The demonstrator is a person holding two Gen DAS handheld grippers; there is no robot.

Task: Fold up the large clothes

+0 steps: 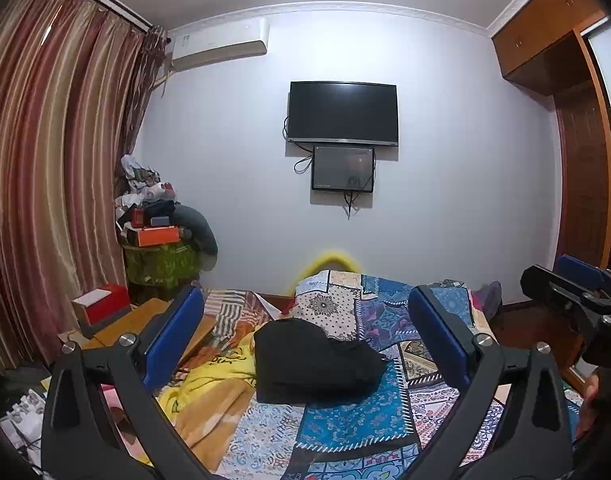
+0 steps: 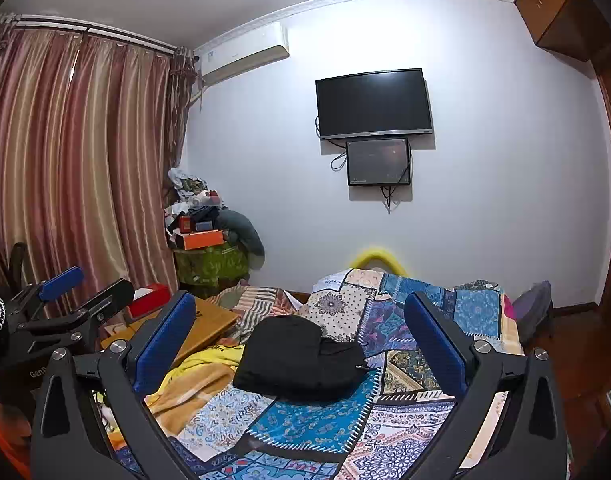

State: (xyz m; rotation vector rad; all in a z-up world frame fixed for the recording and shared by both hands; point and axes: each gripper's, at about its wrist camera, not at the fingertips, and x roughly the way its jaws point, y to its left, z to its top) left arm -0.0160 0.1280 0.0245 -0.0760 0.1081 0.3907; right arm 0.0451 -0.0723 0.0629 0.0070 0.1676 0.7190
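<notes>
- Left wrist view: the left gripper (image 1: 305,312) stands with its jaws spread wide and nothing between the blue pads (image 1: 176,336); it is released and held level above the bed, not touching any cloth.
- In this view the black garment (image 1: 315,362) lies beyond the fingertips as a compact, roughly squared bundle on the patchwork bedspread (image 1: 345,428), with a rumpled yellow cloth (image 1: 209,380) just beside it on the left.
- The right gripper (image 1: 565,284) shows at the right edge, apart from the garment and also empty.
- Right wrist view: the right gripper (image 2: 301,316) is likewise released, its jaws wide apart and bare, pointing over the bed toward the wall with the television (image 2: 373,102).
- The black garment (image 2: 301,362) sits ahead, between the lines of the two fingers but not touched by them; a thin cord trails from its right edge.
- The left gripper (image 2: 85,284) appears at the left edge, clear of the cloth, near a wooden side table (image 2: 209,320).
- Judgement: the garment looks already folded and set down, so the step in hand seems to be letting go and drawing clear.
- Next move, as a judgement: either tidy the loose right edge of the bundle or reach for another piece, which calls for lowering open jaws onto a fabric edge before closing.
</notes>
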